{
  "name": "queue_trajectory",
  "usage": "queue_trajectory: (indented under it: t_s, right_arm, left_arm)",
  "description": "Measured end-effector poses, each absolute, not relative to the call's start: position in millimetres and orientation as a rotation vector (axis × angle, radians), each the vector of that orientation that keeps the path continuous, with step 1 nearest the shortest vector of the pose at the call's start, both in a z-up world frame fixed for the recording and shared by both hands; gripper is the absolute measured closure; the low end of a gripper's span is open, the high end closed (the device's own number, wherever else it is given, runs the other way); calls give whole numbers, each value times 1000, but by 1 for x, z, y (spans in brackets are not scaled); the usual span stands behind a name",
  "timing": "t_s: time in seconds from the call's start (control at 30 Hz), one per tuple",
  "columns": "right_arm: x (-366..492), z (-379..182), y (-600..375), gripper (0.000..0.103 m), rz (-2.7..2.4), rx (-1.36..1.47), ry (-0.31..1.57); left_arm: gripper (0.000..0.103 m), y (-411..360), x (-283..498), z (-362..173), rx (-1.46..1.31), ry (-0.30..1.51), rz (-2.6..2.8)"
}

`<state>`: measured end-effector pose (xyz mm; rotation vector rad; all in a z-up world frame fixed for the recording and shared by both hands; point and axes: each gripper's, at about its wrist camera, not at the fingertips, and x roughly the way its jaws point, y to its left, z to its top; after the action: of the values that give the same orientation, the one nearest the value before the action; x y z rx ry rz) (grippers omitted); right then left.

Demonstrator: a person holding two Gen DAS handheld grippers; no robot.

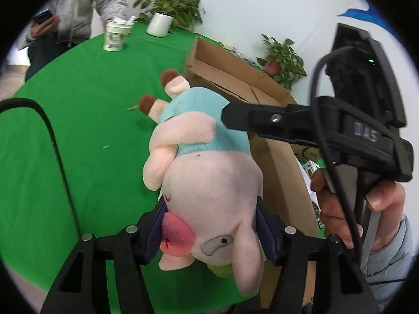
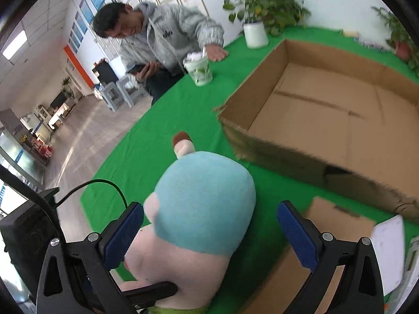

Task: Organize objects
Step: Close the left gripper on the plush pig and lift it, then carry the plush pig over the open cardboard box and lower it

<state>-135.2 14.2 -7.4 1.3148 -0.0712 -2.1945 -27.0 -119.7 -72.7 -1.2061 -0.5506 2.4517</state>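
Two tongs meet on one plush pig toy [image 1: 207,183] above the green worktop [image 1: 78,120]. At far left of the left wrist view, a black cable [image 1: 56,154] arcs over the cloth. At centre, the left tongs [image 1: 212,233] are closed on the toy's pink head, both blue pads pressed into the plush; its blue body and brown-tipped feet point away. From the right, the right tongs [image 1: 230,117] reach in, one black finger lying against the blue body, with the right hand [image 1: 364,209] on the handle. Behind stands an open cardboard box [image 1: 235,76]. In the right wrist view, the right tongs [image 2: 209,233] are spread wide, the blue body [image 2: 207,198] between the pads without firm contact; the box [image 2: 327,120] sits to the right, just beside the toy.
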Motion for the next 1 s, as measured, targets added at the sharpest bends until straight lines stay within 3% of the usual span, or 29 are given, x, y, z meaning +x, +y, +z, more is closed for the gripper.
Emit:
queue_trajectory:
  t_s: [0.17, 0.3, 0.43, 0.67, 1.0]
  right_arm:
    - [-123, -25, -41, 2, -1993, 1437, -38]
    - [-112, -32, -67, 2, -2062, 1435, 140]
    - [-115, -38, -66, 7, -2081, 1458, 163]
    - [-117, -30, -40, 29, -2124, 1409, -5]
    - [-132, 55, 50, 29, -2420, 1164, -202]
  left_arm:
    - [42, -139, -10, -72, -1225, -591, 2483]
    - [42, -141, -6, -74, -1225, -593, 2495]
    - [42, -134, -1, -72, -1213, -547, 2525]
    - [43, -111, -4, -51, -1192, -401, 2542]
    - [43, -51, -50, 21, -950, -152, 2520]
